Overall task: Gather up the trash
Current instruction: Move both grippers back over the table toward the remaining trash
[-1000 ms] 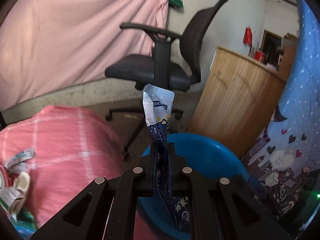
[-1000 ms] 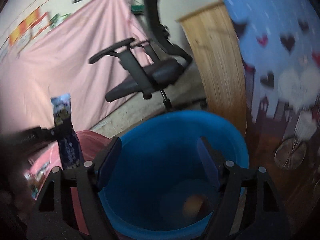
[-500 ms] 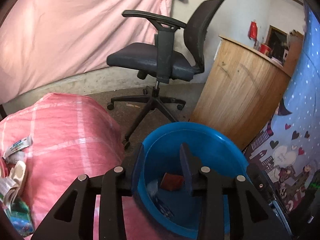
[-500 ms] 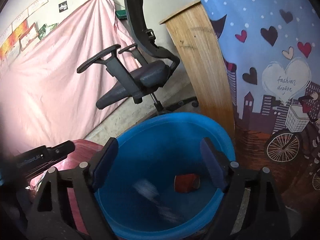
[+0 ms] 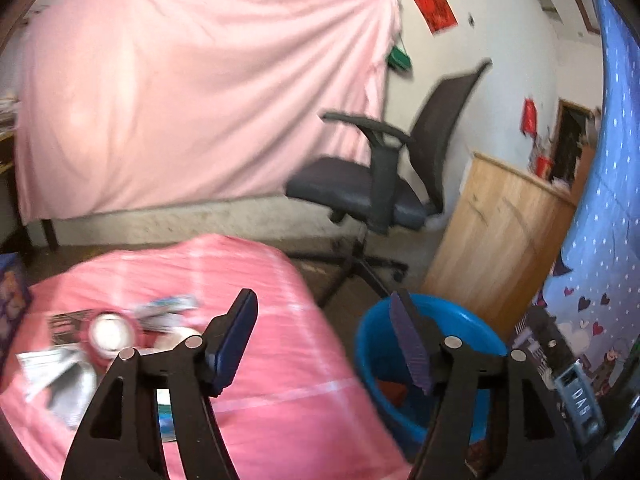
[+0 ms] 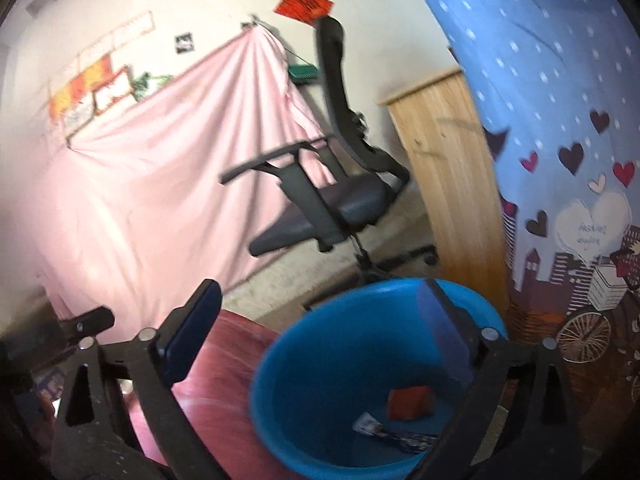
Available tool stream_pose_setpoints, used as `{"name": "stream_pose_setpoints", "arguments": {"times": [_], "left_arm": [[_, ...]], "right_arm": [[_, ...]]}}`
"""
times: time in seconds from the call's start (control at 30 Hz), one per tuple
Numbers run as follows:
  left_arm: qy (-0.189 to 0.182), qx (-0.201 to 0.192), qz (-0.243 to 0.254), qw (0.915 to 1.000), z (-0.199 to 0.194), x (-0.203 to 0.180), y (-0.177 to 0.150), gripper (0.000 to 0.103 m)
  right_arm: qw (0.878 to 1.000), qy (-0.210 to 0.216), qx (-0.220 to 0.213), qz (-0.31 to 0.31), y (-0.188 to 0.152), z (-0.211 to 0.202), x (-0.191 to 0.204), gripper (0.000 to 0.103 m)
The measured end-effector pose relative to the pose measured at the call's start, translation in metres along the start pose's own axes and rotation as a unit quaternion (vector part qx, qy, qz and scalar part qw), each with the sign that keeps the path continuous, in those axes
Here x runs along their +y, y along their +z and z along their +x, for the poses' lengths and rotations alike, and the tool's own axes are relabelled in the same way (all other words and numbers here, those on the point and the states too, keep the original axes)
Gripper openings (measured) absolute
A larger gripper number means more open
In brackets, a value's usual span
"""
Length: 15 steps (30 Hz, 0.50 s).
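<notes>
1. my left gripper (image 5: 324, 340) is empty, its jaws opening; my right gripper (image 6: 320, 336) is spread wide, grasping nothing.
2. the round blue plastic bin (image 6: 280, 360), lower centre, already holds a red scrap (image 6: 410, 402) and a flattened wrapper (image 6: 394, 434).
3. i judge i'm between pickups: more crumpled wrappers (image 5: 60, 368) lie lower left on the pink checked cloth (image 5: 280, 380); next calls for reaching there.

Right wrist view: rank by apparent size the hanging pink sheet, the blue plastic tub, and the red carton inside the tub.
1. hanging pink sheet
2. blue plastic tub, though it is nearer the camera
3. red carton
</notes>
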<state>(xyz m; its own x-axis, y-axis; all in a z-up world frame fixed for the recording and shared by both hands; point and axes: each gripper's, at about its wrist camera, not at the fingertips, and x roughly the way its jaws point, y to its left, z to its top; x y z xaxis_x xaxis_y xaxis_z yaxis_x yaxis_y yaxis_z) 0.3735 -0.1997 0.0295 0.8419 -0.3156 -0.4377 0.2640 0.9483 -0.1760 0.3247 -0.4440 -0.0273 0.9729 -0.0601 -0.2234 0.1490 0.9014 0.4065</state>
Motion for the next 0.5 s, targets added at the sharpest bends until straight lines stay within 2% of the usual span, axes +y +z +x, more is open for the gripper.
{"name": "stream_pose_setpoints", "arguments": {"times": [0.07,0.17,0.27,0.4,0.5], "left_arm": [[0.011,-0.021,-0.007,0.9997,-0.021,0.015,-0.004,0.078],[0.039,-0.060,-0.009,0.9974,-0.054,0.034,-0.013,0.090],[0.072,-0.080,-0.010,0.9941,-0.081,0.052,-0.020,0.101],[0.081,-0.097,-0.023,0.9918,-0.112,0.081,-0.032,0.101],[0.109,-0.106,-0.030,0.9879,-0.132,0.102,-0.041,0.101]], "right_arm": [[1.000,0.016,-0.010,-0.013,0.001,-0.008,0.015,0.103],[0.998,0.051,-0.024,-0.036,0.000,-0.021,0.042,0.103],[0.994,0.093,-0.023,-0.058,-0.002,-0.031,0.070,0.103],[0.983,0.155,-0.029,-0.090,-0.005,-0.046,0.108,0.103],[0.975,0.189,-0.033,-0.115,-0.011,-0.052,0.135,0.103]]}}
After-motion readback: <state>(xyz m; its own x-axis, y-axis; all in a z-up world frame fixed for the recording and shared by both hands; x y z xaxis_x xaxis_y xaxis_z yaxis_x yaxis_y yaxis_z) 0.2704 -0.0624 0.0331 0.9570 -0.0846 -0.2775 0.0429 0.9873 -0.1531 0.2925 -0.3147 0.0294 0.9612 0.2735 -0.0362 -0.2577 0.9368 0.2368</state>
